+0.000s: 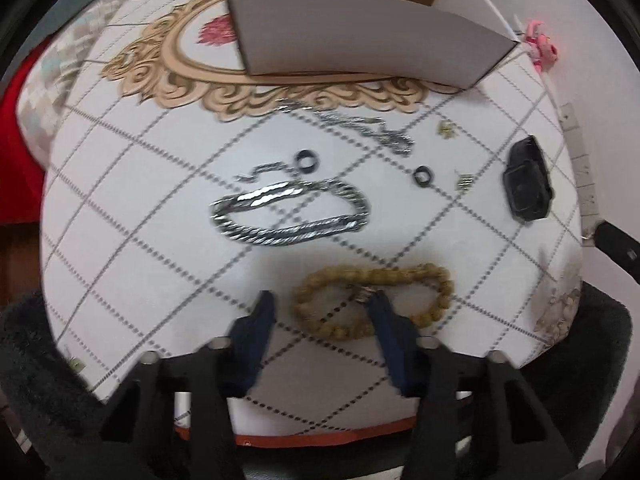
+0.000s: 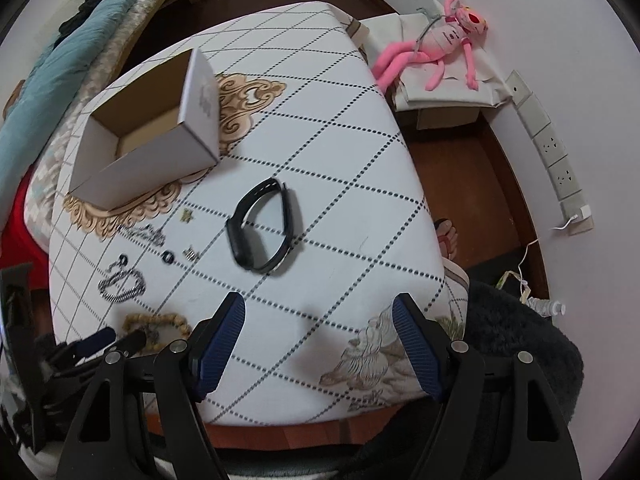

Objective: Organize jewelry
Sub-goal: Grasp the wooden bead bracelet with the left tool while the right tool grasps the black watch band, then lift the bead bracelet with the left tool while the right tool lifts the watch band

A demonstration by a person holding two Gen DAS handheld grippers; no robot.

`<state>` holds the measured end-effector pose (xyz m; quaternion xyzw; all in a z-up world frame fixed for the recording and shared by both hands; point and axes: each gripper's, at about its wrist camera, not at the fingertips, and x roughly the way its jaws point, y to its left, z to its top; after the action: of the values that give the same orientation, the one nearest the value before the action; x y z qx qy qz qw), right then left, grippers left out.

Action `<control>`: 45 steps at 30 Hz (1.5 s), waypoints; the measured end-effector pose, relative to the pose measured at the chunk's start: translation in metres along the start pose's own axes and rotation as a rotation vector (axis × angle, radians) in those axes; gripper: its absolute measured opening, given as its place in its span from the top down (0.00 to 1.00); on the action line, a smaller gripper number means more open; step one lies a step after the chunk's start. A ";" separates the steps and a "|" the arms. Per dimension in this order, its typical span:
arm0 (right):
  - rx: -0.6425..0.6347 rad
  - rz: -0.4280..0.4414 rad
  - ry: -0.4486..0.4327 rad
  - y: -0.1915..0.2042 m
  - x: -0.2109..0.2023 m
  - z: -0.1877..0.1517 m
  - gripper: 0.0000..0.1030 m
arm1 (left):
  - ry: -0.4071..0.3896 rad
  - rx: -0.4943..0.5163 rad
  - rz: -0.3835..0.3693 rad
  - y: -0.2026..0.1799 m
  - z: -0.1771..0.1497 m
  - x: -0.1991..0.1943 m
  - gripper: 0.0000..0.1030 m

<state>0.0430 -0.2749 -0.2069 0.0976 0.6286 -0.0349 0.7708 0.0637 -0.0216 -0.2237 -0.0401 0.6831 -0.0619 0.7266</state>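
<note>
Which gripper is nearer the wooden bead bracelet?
Left. The left gripper has its open fingers right at the wooden bead bracelet. The right gripper hovers open farther along the table, the bracelet off to its left.

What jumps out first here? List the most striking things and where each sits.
The open white cardboard box stands at the table's far side on a gold ornament print. Nearer, a silver chain bracelet and a wooden bead bracelet lie before the open left gripper. A black fitness band lies ahead of the right gripper.
</note>
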 end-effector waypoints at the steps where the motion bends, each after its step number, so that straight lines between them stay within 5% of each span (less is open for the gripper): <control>1: 0.011 0.006 0.001 -0.002 0.002 0.003 0.24 | 0.000 0.003 -0.014 -0.002 0.000 0.000 0.83; 6: 0.075 0.034 -0.001 -0.010 0.019 0.019 0.24 | -0.037 0.051 0.002 -0.009 -0.005 -0.004 1.00; 12: 0.108 0.070 0.017 -0.004 0.050 0.030 0.38 | -0.063 0.027 -0.004 0.004 -0.009 -0.022 1.00; 16: 0.079 0.068 0.016 0.006 0.066 0.029 0.65 | -0.070 -0.004 -0.057 0.017 -0.008 -0.034 0.99; 17: 0.063 0.087 0.020 0.009 0.069 0.028 0.84 | -0.069 -0.030 -0.085 0.023 -0.007 -0.036 0.99; 18: 0.060 0.096 0.035 0.011 0.071 0.026 0.92 | -0.064 -0.050 -0.106 0.028 -0.008 -0.037 0.98; 20: 0.040 0.085 0.027 0.014 0.072 0.022 0.92 | -0.042 -0.075 -0.137 0.036 -0.010 -0.036 0.95; 24: 0.015 0.110 0.040 0.013 0.066 0.007 0.92 | -0.026 -0.079 -0.129 0.039 -0.015 -0.031 0.70; 31: 0.014 0.122 0.054 0.000 0.052 -0.022 0.92 | -0.008 -0.021 -0.053 0.024 -0.016 -0.017 0.69; 34: 0.021 0.115 0.061 -0.002 0.053 -0.033 0.92 | -0.041 -0.005 -0.018 0.023 -0.019 -0.013 0.72; 36: 0.019 0.113 0.065 0.000 0.054 -0.036 0.92 | -0.065 0.014 -0.020 0.020 -0.020 -0.014 0.83; 41: 0.003 0.109 0.066 0.006 0.054 -0.044 0.92 | -0.090 0.032 -0.011 0.011 -0.020 -0.016 0.85; 43: 0.000 0.110 0.063 0.009 0.053 -0.043 0.92 | -0.110 0.035 -0.028 0.009 -0.020 -0.025 1.00; 45: 0.000 0.114 0.055 0.010 0.049 -0.042 0.92 | -0.129 0.039 -0.038 0.003 -0.024 -0.034 1.00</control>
<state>0.0143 -0.2536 -0.2613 0.1341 0.6430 0.0120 0.7540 0.0382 -0.0132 -0.1923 -0.0425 0.6324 -0.0863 0.7686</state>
